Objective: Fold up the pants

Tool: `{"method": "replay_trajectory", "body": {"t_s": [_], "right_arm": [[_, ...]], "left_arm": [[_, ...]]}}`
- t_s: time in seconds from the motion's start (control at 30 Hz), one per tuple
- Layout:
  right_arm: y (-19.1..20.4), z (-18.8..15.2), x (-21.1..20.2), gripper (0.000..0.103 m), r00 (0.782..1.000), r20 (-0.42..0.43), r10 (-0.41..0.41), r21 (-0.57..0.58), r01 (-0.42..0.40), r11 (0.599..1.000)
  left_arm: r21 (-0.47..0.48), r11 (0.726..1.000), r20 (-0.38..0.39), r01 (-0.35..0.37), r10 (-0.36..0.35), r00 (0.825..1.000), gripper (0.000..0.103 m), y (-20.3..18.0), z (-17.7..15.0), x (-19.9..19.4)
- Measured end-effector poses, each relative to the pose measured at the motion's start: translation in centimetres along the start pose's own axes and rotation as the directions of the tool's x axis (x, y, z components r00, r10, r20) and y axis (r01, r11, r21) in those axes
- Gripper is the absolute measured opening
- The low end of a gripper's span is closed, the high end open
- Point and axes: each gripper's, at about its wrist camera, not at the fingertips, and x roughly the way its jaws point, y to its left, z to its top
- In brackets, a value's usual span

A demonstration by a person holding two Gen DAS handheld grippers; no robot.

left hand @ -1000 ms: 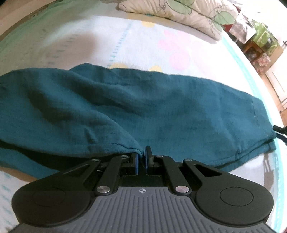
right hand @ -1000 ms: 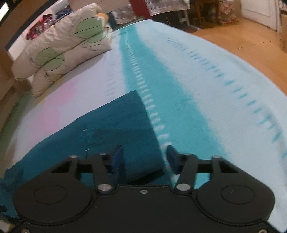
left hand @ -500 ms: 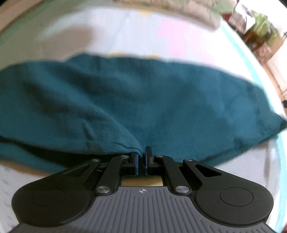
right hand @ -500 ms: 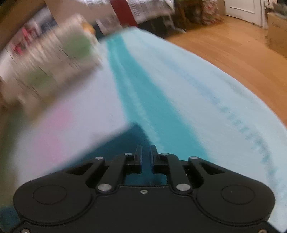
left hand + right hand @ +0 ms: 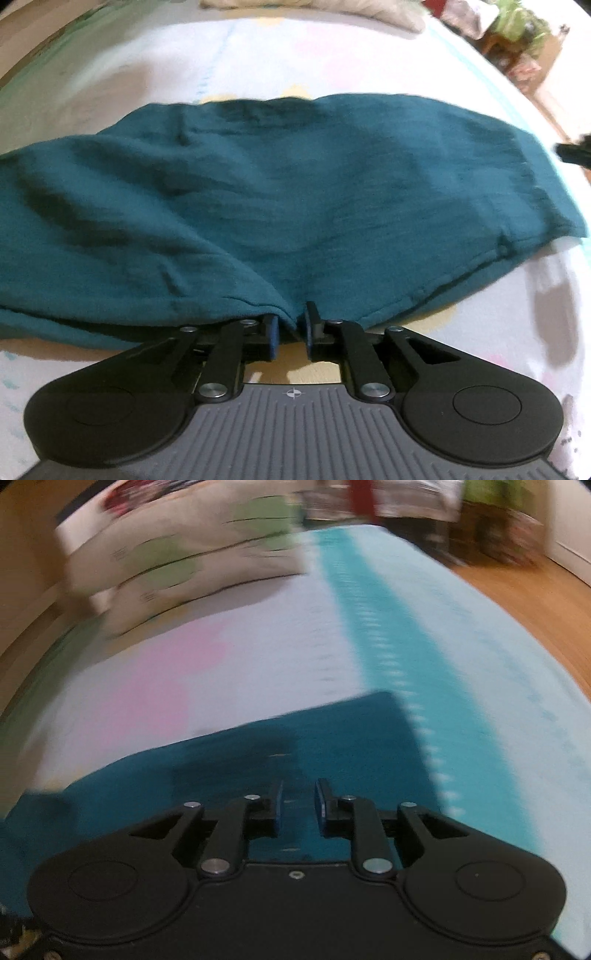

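Note:
The teal pants (image 5: 295,192) lie folded lengthwise across the bed, with the cuff end on the right. My left gripper (image 5: 290,323) is at their near edge, jaws opening. A pinch of the fold sits loosely between the blue pads (image 5: 272,338), which are no longer pressing it. In the right wrist view, my right gripper (image 5: 298,794) hovers over the flat leg end of the pants (image 5: 332,746). Its jaws are opening, with nothing between them. A dark object at the right edge of the left wrist view may be that gripper.
The bed sheet (image 5: 258,62) is pale with pink patches and a teal stripe (image 5: 373,627). Leaf-print pillows (image 5: 177,565) lie at the head of the bed. Wooden floor (image 5: 535,602) and cluttered furniture (image 5: 517,29) lie beyond the bed's right edge.
My left jaws, shut on the pants' fold before, have parted. My right gripper closed on the cuff end, then reopened and swung sideways over the pants.

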Motion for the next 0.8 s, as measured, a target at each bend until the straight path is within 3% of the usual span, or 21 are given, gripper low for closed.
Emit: {"method": "replay_trajectory", "body": {"t_s": [0.07, 0.23, 0.47, 0.63, 0.8], "right_arm": [[2.1, 0.1, 0.7, 0.039, 0.998, -0.01, 0.062, -0.045, -0.062, 0.997], [7.1, 0.2, 2.3, 0.04, 0.975, -0.069, 0.209, -0.133, -0.217, 0.967], [13.7, 0.9, 3.8, 0.042, 0.925, -0.168, 0.341, -0.257, -0.375, 0.891], [21.2, 1.8, 4.7, 0.042, 0.875, -0.262, 0.407, -0.423, -0.483, 0.767], [29.9, 0.9, 4.6, 0.042, 0.813, -0.32, 0.487, -0.579, -0.574, 0.579]], "left_arm": [[0.011, 0.999, 0.017, 0.031, -0.031, 0.999, 0.023, -0.1, -0.6, -0.4], [0.071, 0.996, 0.034, 0.046, -0.049, 0.998, 0.025, -1.0, -2.4, -1.7], [0.095, 0.995, 0.115, -0.019, 0.008, 0.993, 0.025, 1.1, -1.4, -4.0], [-0.029, 0.988, 0.147, -0.15, 0.152, 0.977, 0.025, 6.4, 1.3, -4.8], [-0.176, 0.943, 0.12, -0.283, 0.306, 0.945, 0.025, 13.6, 4.1, -5.5]]}}
